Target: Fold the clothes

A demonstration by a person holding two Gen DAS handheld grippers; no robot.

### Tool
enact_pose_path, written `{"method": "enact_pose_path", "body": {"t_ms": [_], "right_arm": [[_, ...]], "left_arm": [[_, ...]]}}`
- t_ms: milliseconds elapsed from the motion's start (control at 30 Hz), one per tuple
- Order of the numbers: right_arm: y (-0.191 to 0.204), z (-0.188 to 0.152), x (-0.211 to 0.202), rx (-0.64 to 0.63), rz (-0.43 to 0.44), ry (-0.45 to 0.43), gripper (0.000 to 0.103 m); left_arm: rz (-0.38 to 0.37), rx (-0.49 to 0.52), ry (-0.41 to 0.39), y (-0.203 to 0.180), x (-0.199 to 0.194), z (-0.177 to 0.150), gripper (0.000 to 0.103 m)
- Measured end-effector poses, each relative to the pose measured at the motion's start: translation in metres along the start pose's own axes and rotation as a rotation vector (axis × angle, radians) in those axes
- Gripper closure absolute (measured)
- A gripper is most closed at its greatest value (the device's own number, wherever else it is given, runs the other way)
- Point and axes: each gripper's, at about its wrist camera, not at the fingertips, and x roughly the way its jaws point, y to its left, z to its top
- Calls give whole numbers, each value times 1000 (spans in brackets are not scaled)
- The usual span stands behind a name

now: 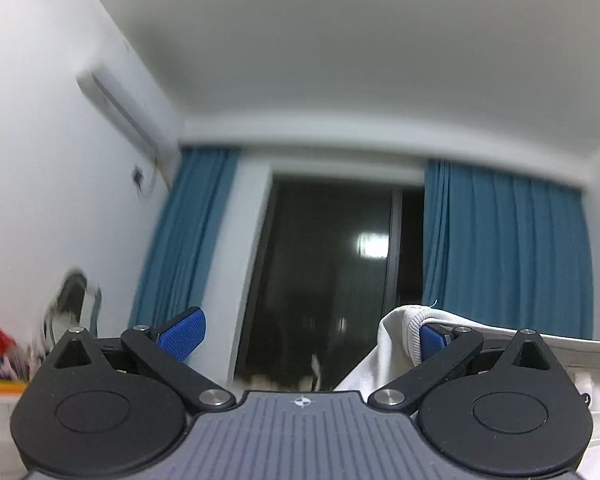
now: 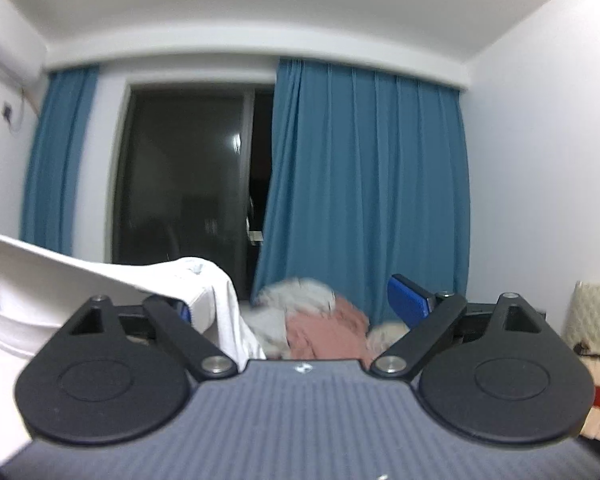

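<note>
Blue curtains (image 2: 364,184) and a dark window (image 1: 332,272) fill the far wall ahead of both claws, with a wall air conditioner (image 1: 124,116) high to the left of the left claw. Both claws point roughly level at that wall, so the working surface is out of sight below them. The left claw (image 1: 312,336) stands spread wide, with nothing pinched between its pads; a white garment (image 1: 404,344) is draped over its right finger, a ribbed hem or cuff curling round the blue pad there, and from that finger the cloth runs off taut to the right. The right claw (image 2: 300,304) is likewise spread, and the same white garment hangs over its left finger and falls away below, a stretched edge leading off to the left. So the cloth appears hooked on the two inner fingers and strung between the claws rather than gripped. Beyond the right claw, low and ahead, lies a heap of other clothes (image 2: 324,328), pink and grey-white. To my reading the step in hand is lifting the white piece clear and spreading it in the air before it is laid flat for folding. The next move likely calls for keeping the two claws apart and level so the fabric stays taut, then lowering it evenly; draped loosely as it is, the cloth could slide off a finger. The fabric looks thin, soft and plain white.
</note>
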Motion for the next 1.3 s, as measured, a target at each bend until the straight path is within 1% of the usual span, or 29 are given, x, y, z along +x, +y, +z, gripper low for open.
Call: {"method": "enact_pose_path", "body": {"t_ms": [67, 100, 267, 333, 367, 467, 533, 567, 600, 633, 700, 733, 767, 800, 833, 867, 900, 933, 1000, 1067, 1100, 1200, 1300], "right_arm": [[6, -45, 47, 1, -4, 64, 11], [9, -71, 72, -4, -10, 91, 11], [20, -203, 190, -9, -39, 216, 12], [23, -253, 234, -7, -47, 259, 12], [25, -276, 254, -3, -47, 281, 12], [34, -343, 305, 2, -37, 359, 12], [38, -385, 334, 20, -34, 440, 12], [37, -404, 347, 37, -31, 485, 12], [35, -420, 357, 52, -30, 525, 12], [34, -433, 366, 61, -26, 566, 12], [32, -458, 385, 74, -16, 654, 12], [32, -469, 392, 68, -4, 700, 12], [36, -479, 398, 41, 30, 765, 12], [41, -489, 403, 5, 77, 843, 12], [48, -498, 405, -44, 138, 915, 12], [55, -502, 404, -84, 186, 947, 12], [61, -505, 400, -113, 220, 956, 12], [65, -504, 395, -119, 243, 954, 12], [70, -498, 385, -94, 268, 935, 12], [69, -487, 373, -49, 257, 894, 12], [67, -481, 365, -27, 250, 870, 12], [64, -459, 334, 23, 239, 782, 12], [58, -433, 294, 38, 225, 697, 12]], "left_arm": [[-3, 4, 82, -3, 48, -63, 0], [-5, 7, 131, -8, 74, -101, 0], [-3, 43, 302, -17, 172, -266, 0], [2, 66, 374, -23, 207, -331, 0], [9, 78, 410, -26, 222, -360, 0], [-3, 120, 525, -28, 262, -442, 0], [-31, 141, 607, -31, 285, -491, 0], [-47, 139, 647, -20, 298, -513, 0], [-68, 131, 707, -19, 312, -532, 0], [-88, 123, 769, -18, 325, -551, 0], [-96, 130, 861, -12, 332, -586, 1], [-127, 149, 926, -9, 339, -600, 1], [-161, 170, 992, -7, 347, -614, 1], [-214, 218, 1065, -14, 356, -625, 2], [-237, 283, 1094, -20, 357, -632, 4], [-257, 350, 1120, -25, 357, -638, 4], [-280, 383, 1135, -27, 357, -639, 4], [-304, 394, 1143, -29, 354, -636, 4], [-342, 353, 1140, -25, 352, -622, 2], [-377, 290, 1136, -21, 348, -601, 0], [-387, 241, 1111, -16, 343, -589, 0], [-385, 157, 1019, -3, 315, -553, 0], [-370, 139, 937, 11, 278, -518, 0]]}}
